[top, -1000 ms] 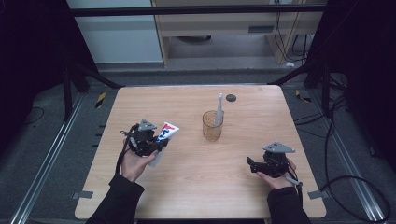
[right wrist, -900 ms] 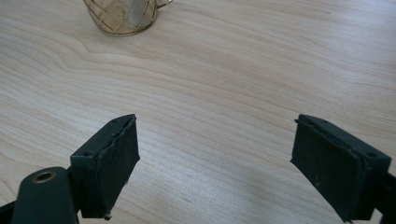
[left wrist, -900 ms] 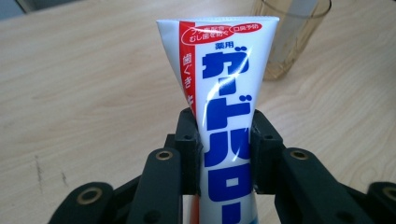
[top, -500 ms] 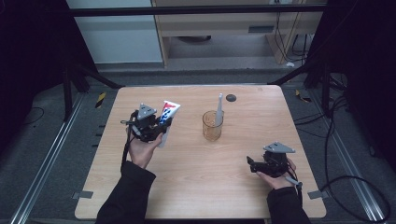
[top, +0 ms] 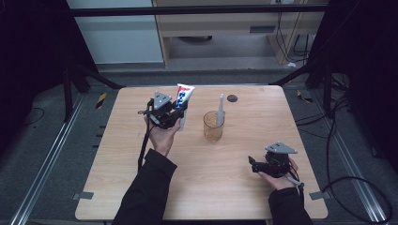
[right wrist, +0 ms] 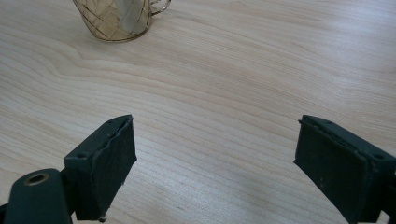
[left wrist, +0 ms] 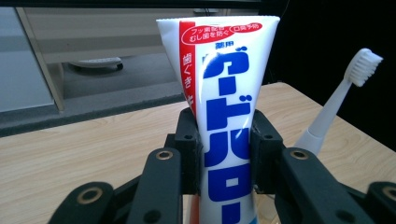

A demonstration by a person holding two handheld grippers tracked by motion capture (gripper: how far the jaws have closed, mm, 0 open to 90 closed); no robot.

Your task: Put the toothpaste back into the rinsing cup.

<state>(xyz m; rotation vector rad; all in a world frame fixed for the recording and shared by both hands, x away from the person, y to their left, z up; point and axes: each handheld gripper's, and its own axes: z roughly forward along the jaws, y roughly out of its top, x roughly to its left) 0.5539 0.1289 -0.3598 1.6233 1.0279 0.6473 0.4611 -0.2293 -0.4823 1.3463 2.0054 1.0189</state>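
Toothpaste tube (left wrist: 223, 116), white plastic with a red stripe and big blue letters, pinched tight between the two black jaws of the left gripper (left wrist: 226, 140). Stands almost upright, flat sealed end on top. Held up above the light wooden table (top: 117, 164), near its far left part, in the high view (top: 184, 96). Left gripper (top: 174, 112) gripped from below by the left hand (top: 162, 136), with a grey three-cornered plate (top: 162, 99) on top.

Just to the right of the tube, a see-through amber glass cup (top: 213, 126) on the table, with a white plastic toothbrush (top: 220, 110) standing in it, leaning, bristles up. Same toothbrush (left wrist: 336, 100) seen behind the tube in the left gripper view. Small dark round thing (top: 232, 98) farther back on the table; cannot tell what.

Right gripper (top: 256, 165) low over the near right part of the table, well apart from the cup, held in the right hand (top: 277, 180). Jaws spread wide with nothing between, just bare wood under them in the right gripper view (right wrist: 212, 158). Bottom of the cup (right wrist: 119, 18) at the top edge there.
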